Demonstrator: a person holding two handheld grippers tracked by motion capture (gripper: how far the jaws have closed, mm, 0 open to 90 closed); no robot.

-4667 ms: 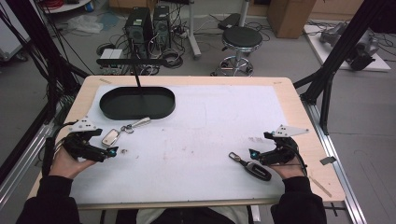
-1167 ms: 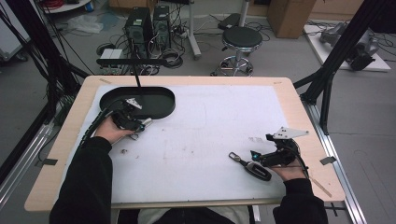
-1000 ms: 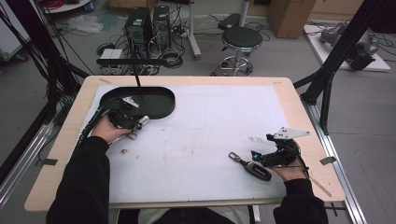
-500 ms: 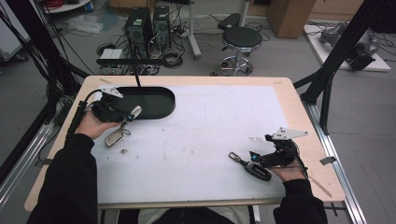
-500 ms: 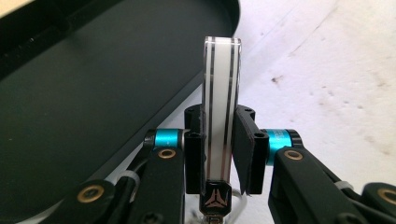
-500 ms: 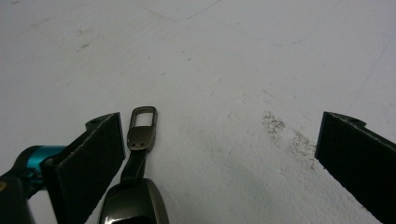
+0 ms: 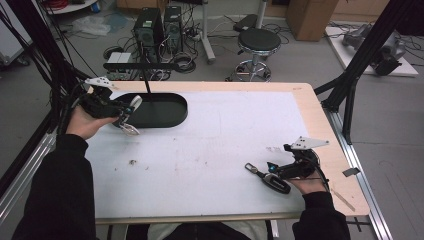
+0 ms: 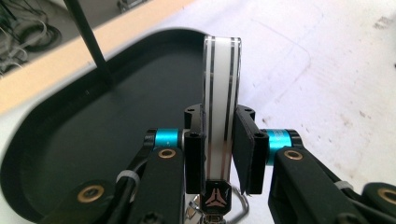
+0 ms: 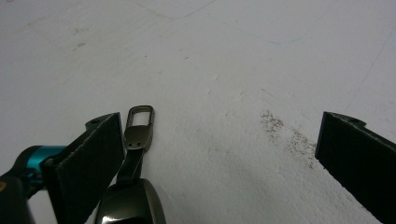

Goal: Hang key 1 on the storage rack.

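The white table top (image 7: 215, 150) is the largest thing in sight, and everything else is placed here against the black oval tray (image 7: 160, 112) at its far left corner. A thin black post (image 7: 146, 85) rises from the tray's floor and carries a crossbar above it.

The person's left forearm, in a dark sleeve (image 7: 55, 190), comes up along the table's left edge toward the tray. The left gripper (image 7: 125, 111) hangs in the air at the tray's left end, above its rim. Its jaws are clamped tight on a white key fob (image 8: 222, 102) with thin dark stripes, which stands on edge between the two pads and points out over the tray's floor (image 8: 93, 140). A metal ring (image 7: 131, 130) dangles from the fob, just over the tray's near rim.

The right gripper (image 7: 277, 170) rests on the table well apart from the tray, toward the near right corner, with the hand behind it. Its jaws stand wide apart with nothing pressed between them. A dark car key (image 7: 267, 178) lies flat on the table just beside its left jaw, also far from the tray; in the right gripper view its small metal loop (image 9: 138, 123) points away along the white surface.
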